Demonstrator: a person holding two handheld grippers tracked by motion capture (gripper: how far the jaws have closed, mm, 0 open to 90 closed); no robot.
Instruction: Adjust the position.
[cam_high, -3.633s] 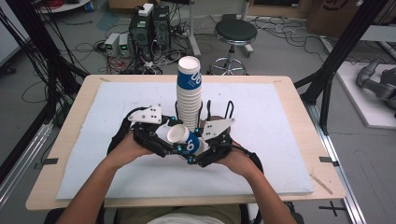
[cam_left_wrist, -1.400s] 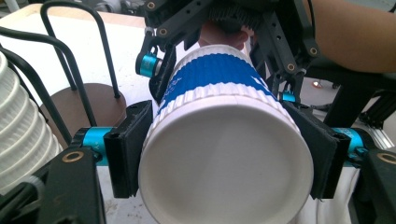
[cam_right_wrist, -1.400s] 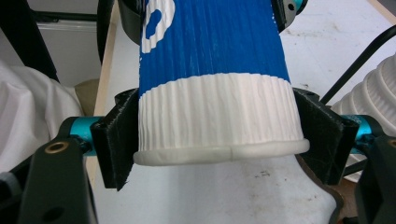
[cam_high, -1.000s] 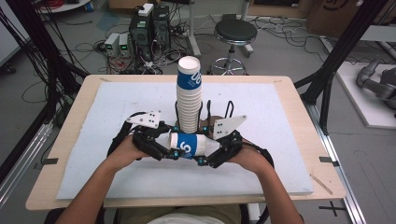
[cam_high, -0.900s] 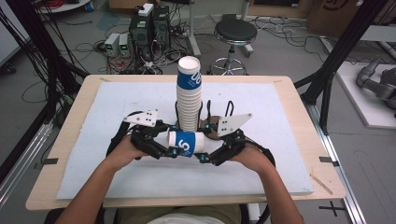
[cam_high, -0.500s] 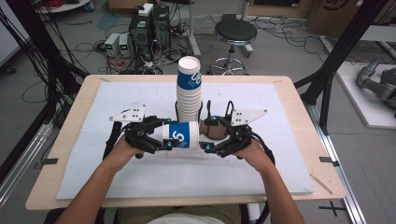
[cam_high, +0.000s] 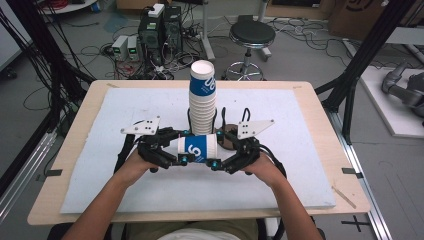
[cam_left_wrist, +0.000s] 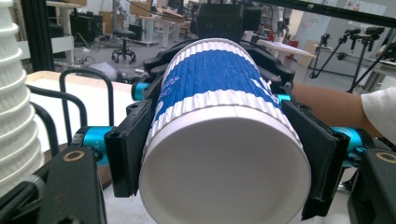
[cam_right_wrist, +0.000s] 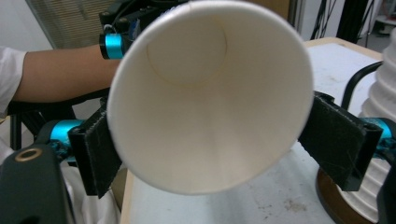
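A blue and white paper cup (cam_high: 197, 147) lies on its side in the air between my two grippers, in front of a tall stack of cups (cam_high: 202, 100). My left gripper (cam_high: 182, 155) is shut on the cup's base end (cam_left_wrist: 219, 140), with a pad on each side of its ribbed wall. My right gripper (cam_high: 216, 157) faces the cup's open mouth (cam_right_wrist: 205, 93). Its jaws have just been opening and now stand on either side of the round, undented rim, which is still between them.
The cup stack (cam_left_wrist: 14, 93) stands in a black wire holder (cam_high: 220, 117) on a brown base (cam_high: 227, 137), just behind both grippers. A white mat (cam_high: 300, 115) covers the wooden table (cam_high: 325, 100). Off the table's far edge stand a stool and equipment.
The cup went from tilted, mouth toward the person, to lying level between the grippers. The right gripper's jaws have widened around its mouth. Both hands stayed roughly in place.
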